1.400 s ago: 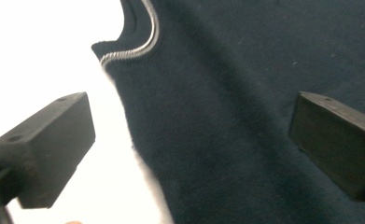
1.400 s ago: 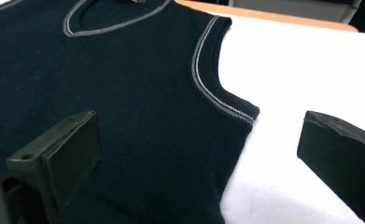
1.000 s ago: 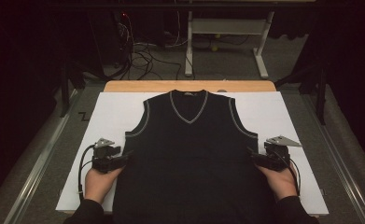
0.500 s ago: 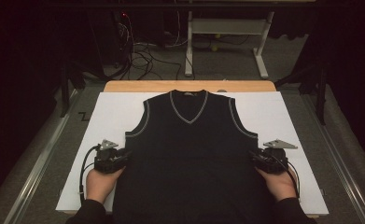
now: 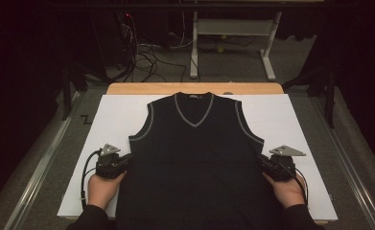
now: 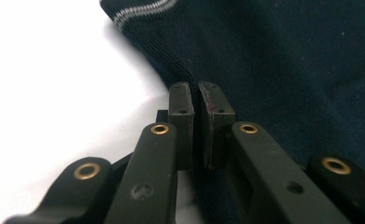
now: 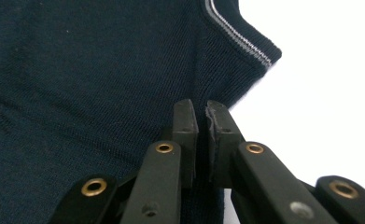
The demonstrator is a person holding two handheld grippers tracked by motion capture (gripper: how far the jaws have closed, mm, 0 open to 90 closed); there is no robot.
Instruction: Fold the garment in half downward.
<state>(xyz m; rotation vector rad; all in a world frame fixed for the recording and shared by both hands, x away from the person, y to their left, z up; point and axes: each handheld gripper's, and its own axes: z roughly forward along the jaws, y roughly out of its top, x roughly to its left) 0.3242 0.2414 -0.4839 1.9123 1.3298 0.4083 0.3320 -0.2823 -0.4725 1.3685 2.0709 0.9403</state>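
A dark navy sleeveless V-neck vest [image 5: 197, 158] with grey trim lies flat, front up, on a white sheet [image 5: 113, 120]. My left gripper [image 5: 127, 160] is at the vest's left side edge, below the armhole. In the left gripper view its jaws [image 6: 198, 88] have just been closing and now pinch the edge of the vest [image 6: 287, 56]. My right gripper [image 5: 261, 162] is at the right side edge at the same height. Its jaws [image 7: 201, 106] have also just been closing and stand together on the knit's [image 7: 87, 70] edge.
The white sheet covers a wooden table whose far edge [image 5: 194, 88] shows beyond the collar. Metal rails [image 5: 41, 163] run along both sides of the table. Cables and a desk frame [image 5: 233, 28] stand on the floor behind.
Both grippers have crept slightly toward the near edge of the table at the vest's sides. The vest lies as before.
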